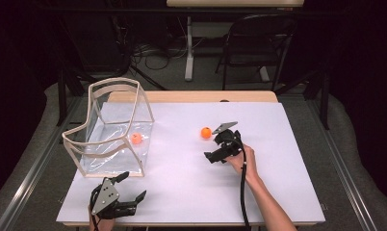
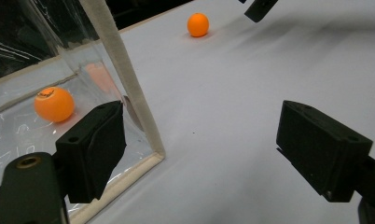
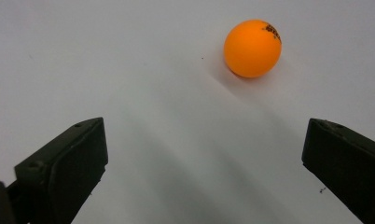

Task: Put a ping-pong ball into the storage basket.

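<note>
Orange balls: 2, one (image 1: 206, 132) loose, one (image 1: 136, 138) in clear box (image 1: 115, 86) | fingers wide apart, empty

1. Orange balls: two. One ball on the sheet (image 1: 206, 132), lying in the open; one ball in the box (image 1: 136, 138).
2. Clear box (image 1: 115, 130) with pale frame: one.
3. Hand-held grippers: two, the left gripper (image 1: 132, 186) and the right gripper (image 1: 216, 143).
4. White sheet (image 1: 182, 183) covering the table: one.
5. Folding chair (image 1: 259, 43) behind the table: one.
</note>
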Demonstrator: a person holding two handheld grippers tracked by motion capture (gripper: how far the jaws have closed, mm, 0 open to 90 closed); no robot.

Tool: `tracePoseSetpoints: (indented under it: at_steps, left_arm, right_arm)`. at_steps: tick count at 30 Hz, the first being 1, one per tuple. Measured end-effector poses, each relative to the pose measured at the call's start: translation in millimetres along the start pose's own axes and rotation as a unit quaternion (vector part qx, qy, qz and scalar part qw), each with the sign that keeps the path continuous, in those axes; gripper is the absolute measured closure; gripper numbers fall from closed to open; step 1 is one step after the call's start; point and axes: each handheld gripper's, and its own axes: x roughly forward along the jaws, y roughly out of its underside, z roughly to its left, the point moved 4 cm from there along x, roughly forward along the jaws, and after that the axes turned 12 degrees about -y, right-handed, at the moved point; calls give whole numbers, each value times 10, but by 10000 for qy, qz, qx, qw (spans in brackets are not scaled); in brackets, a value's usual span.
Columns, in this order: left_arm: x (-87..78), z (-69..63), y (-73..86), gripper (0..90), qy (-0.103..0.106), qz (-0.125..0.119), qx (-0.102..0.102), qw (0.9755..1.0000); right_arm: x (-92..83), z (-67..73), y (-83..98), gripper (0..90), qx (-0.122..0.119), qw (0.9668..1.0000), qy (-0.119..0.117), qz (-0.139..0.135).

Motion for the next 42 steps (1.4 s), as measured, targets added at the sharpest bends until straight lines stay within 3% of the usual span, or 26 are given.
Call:
tracePoseSetpoints:
  at_steps: [16,29,33,42]
  left_arm:
    - [4,6,2,157,14,8,18,10000]
    - [4,11,0,157,14,5,17,10000]
    - [1,13,1,157,8,0,-8,10000]
    - [4,13,1,157,18,8,20,10000]
  right_arm:
    - [108,-139,-214,0,86,9999,52,-43]
    - [211,-259,-347,0,347,9993,-62,-157]
    - [245,-291,-385,28,459,9988,-50,-179]
    - [328,-345,-398,92,430,9988,58,-242]
